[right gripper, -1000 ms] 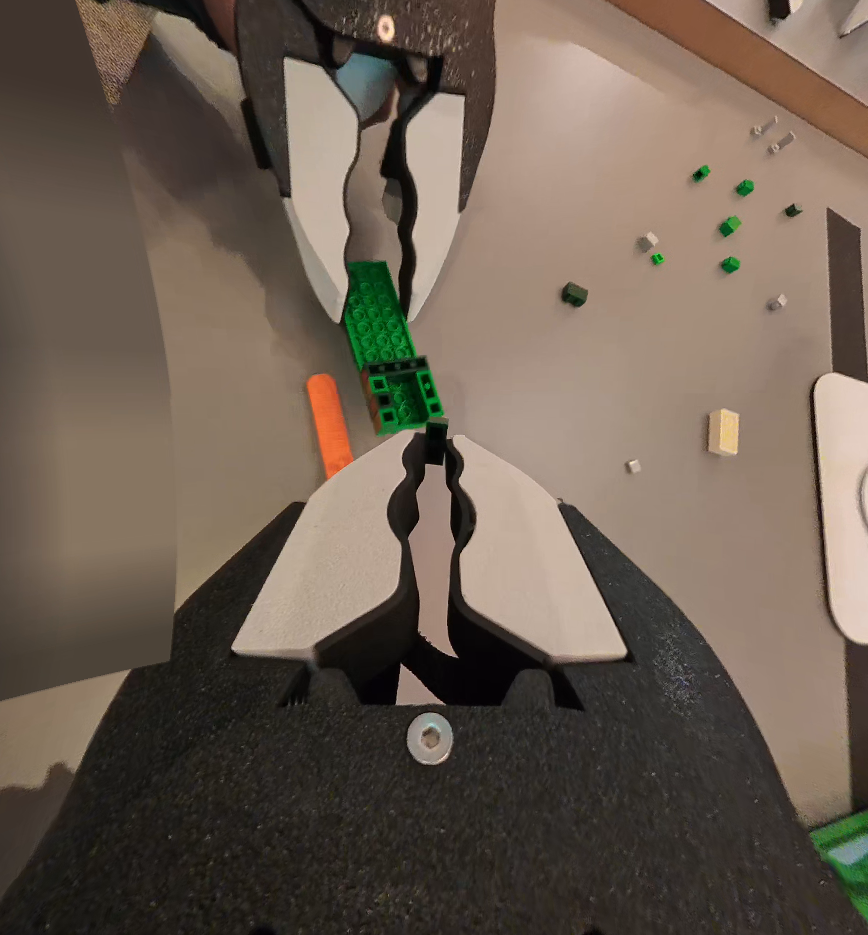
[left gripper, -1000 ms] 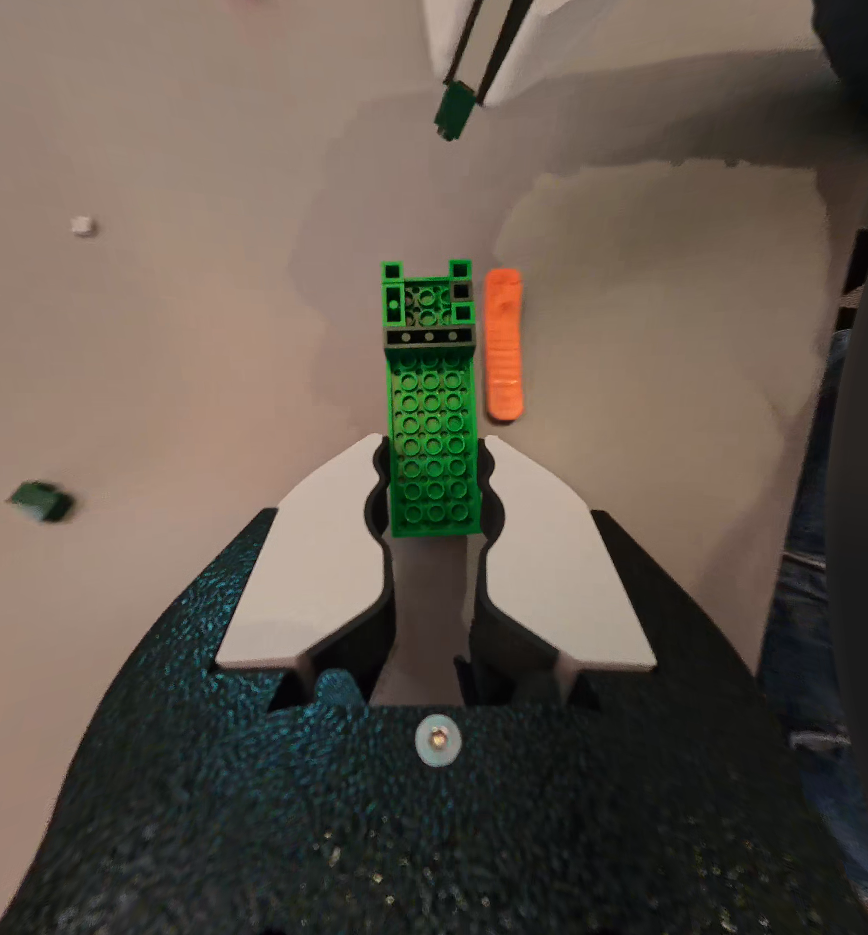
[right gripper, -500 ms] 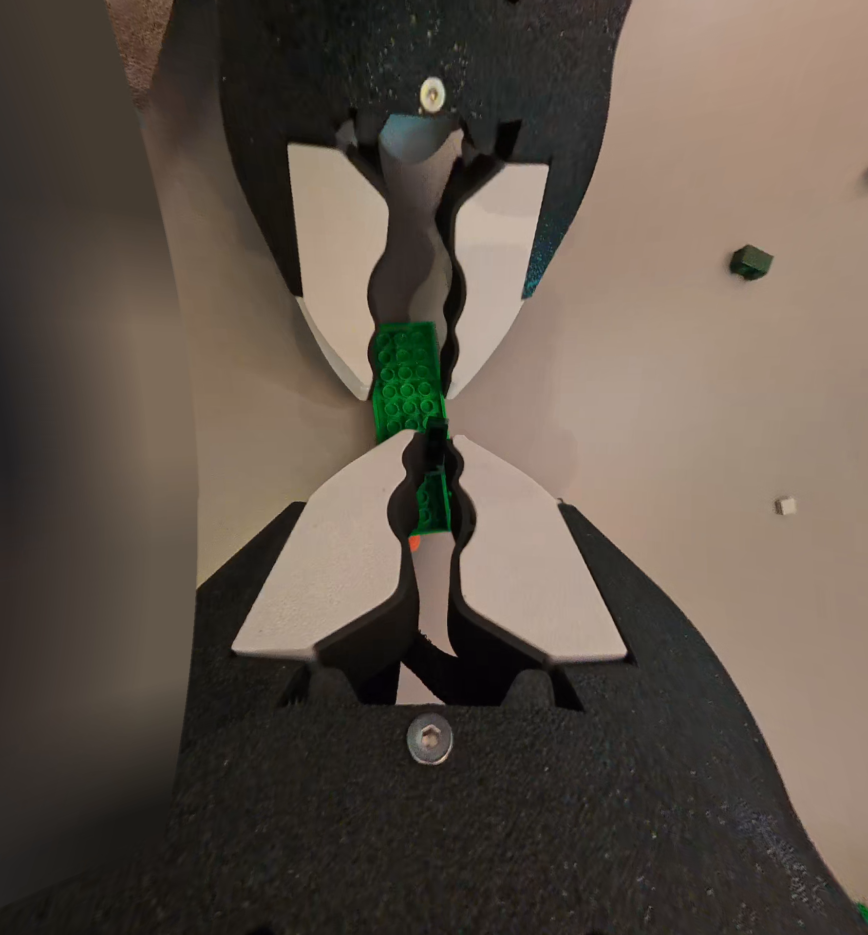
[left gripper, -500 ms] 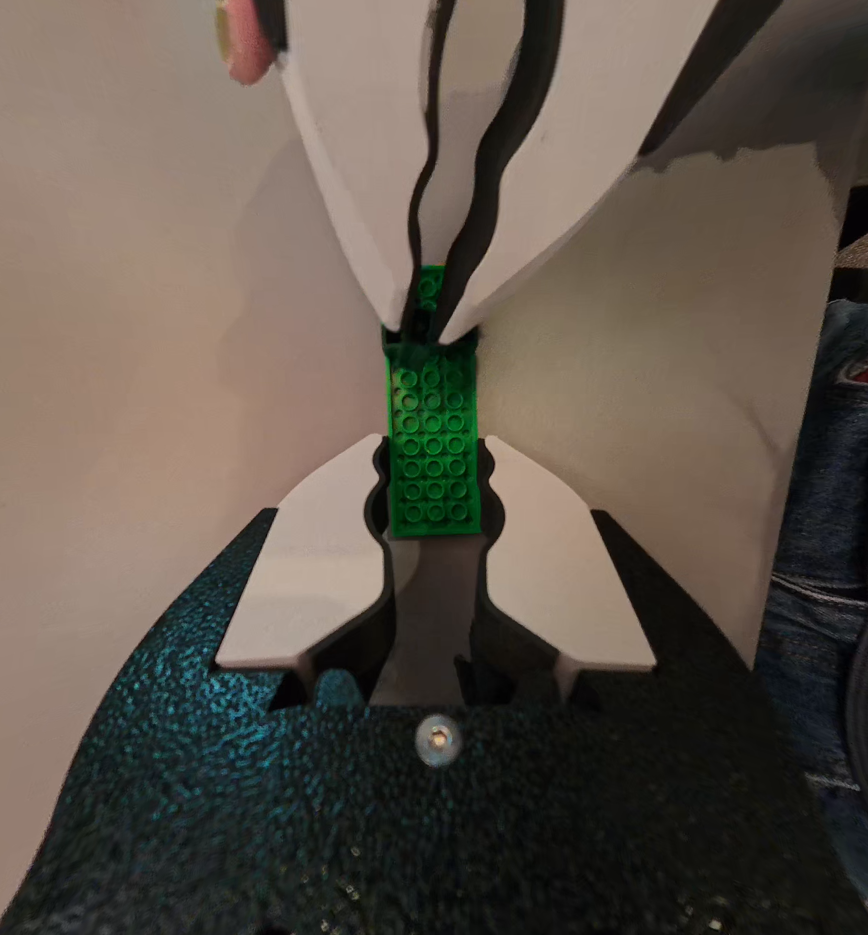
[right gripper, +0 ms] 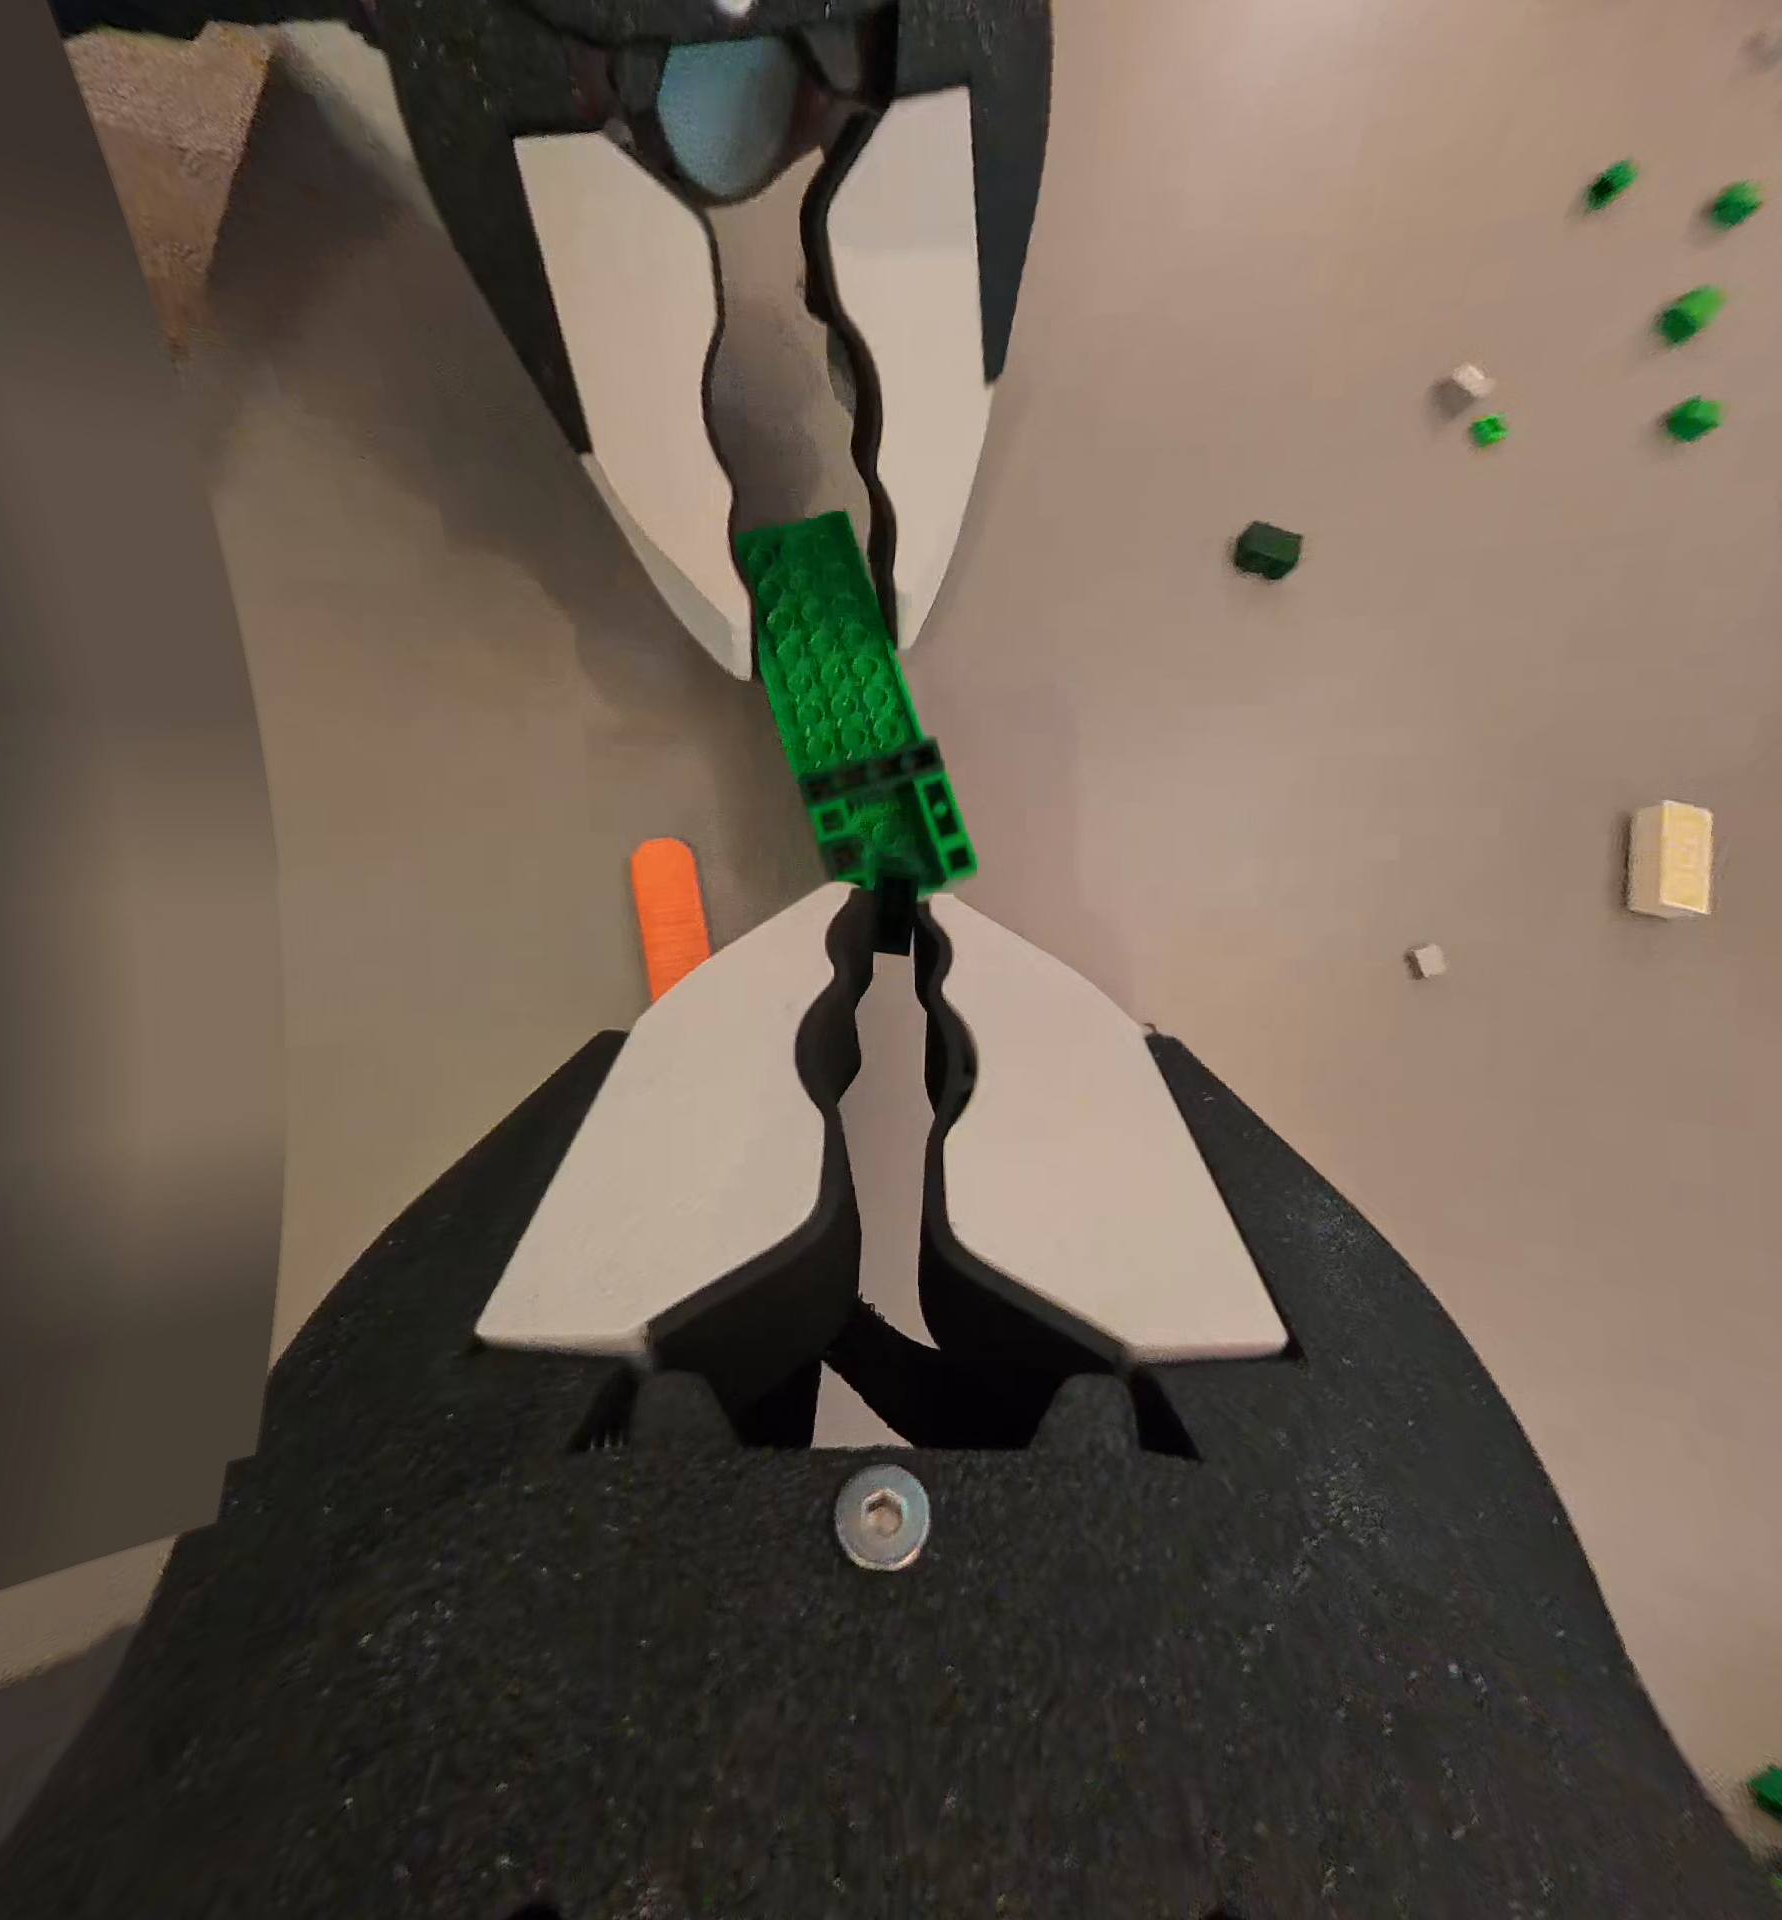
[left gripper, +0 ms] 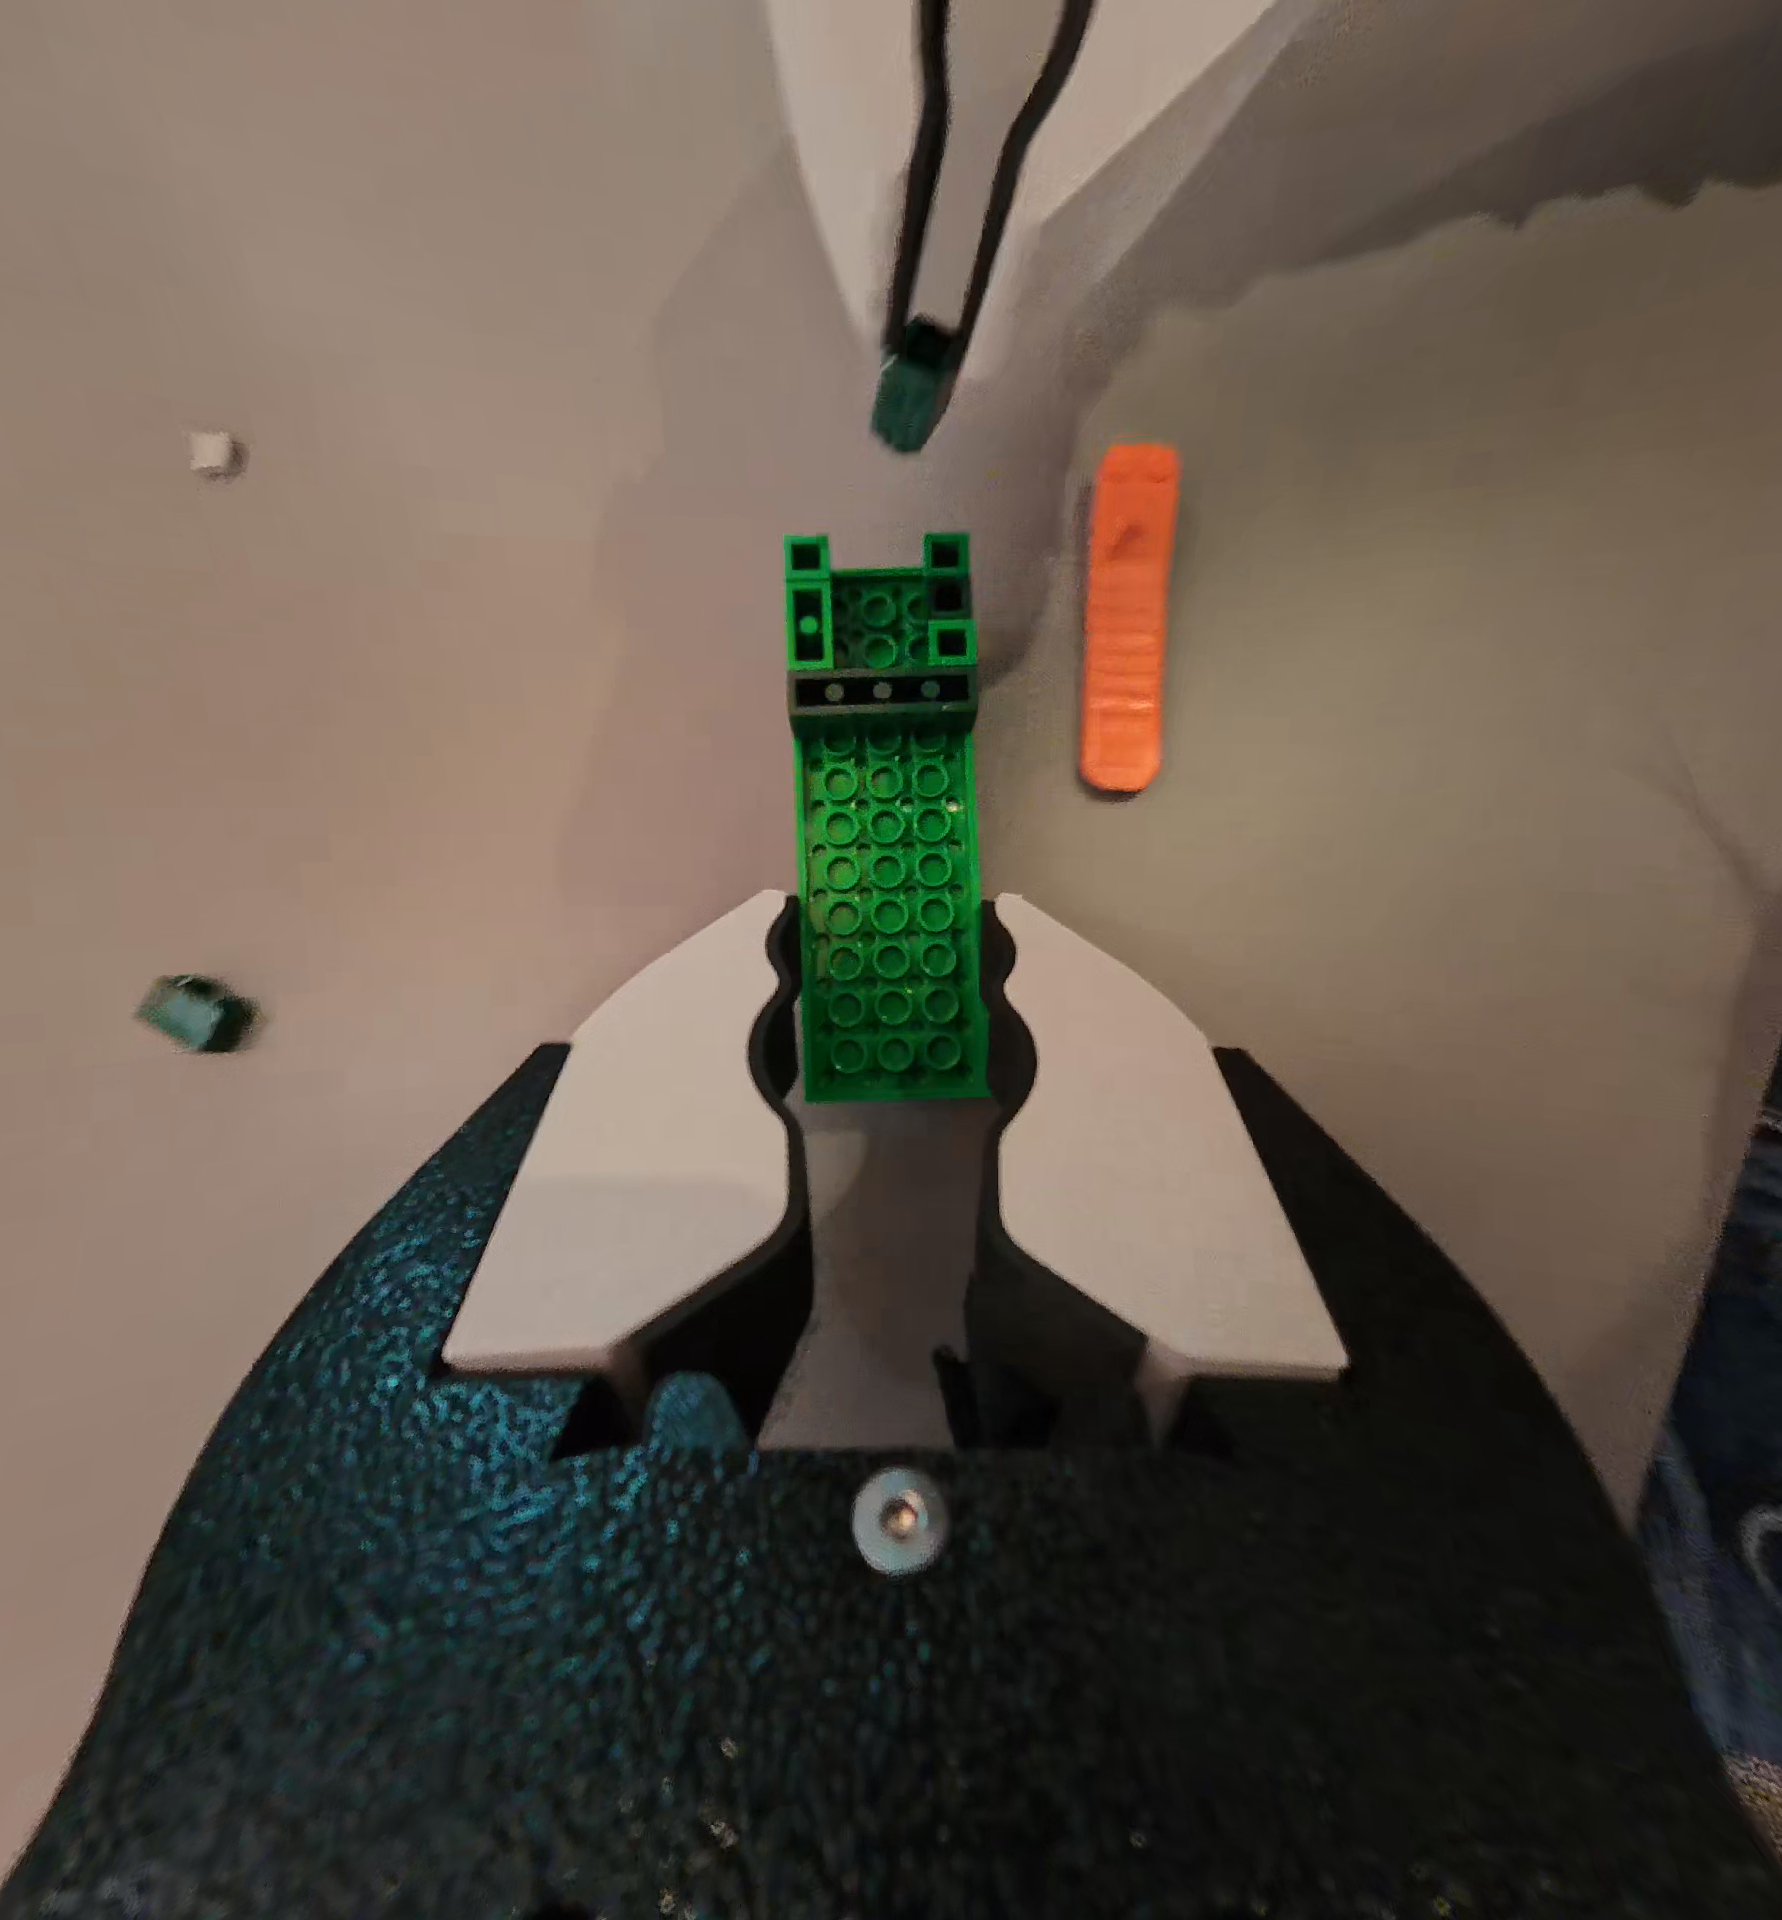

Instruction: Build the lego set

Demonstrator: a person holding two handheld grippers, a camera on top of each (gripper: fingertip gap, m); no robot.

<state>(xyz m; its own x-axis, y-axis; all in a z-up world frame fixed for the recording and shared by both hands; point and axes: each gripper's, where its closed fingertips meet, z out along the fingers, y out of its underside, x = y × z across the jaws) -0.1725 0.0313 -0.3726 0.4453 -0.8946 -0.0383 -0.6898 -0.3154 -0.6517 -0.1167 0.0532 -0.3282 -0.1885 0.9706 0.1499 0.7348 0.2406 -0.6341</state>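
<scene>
My left gripper (left gripper: pixel 889 902) is shut on the near end of a long bright green lego plate assembly (left gripper: pixel 882 831), which has a dark strip and raised green bricks at its far end. My right gripper (right gripper: pixel 889 899) is shut on a small dark green brick (right gripper: pixel 892 925), with its tips just short of the assembly's raised end (right gripper: pixel 892 831). In the left wrist view the right gripper (left gripper: pixel 918 348) hangs above and beyond the assembly with the dark green brick (left gripper: pixel 910 395) at its tips. The left gripper (right gripper: pixel 825 649) faces mine in the right wrist view.
An orange brick separator (left gripper: pixel 1131 623) lies on the grey table right of the assembly. A loose dark green piece (left gripper: pixel 196 1013) and a small white piece (left gripper: pixel 212 454) lie to the left. Several loose green bricks (right gripper: pixel 1687 312) and a cream brick (right gripper: pixel 1668 860) lie farther off. A person's jeans (left gripper: pixel 1780 1299) are at the right edge.
Half a second ago my right gripper was pressed close onto the assembly's far end. It has now drawn back, still holding the dark green brick. The left gripper keeps its hold.
</scene>
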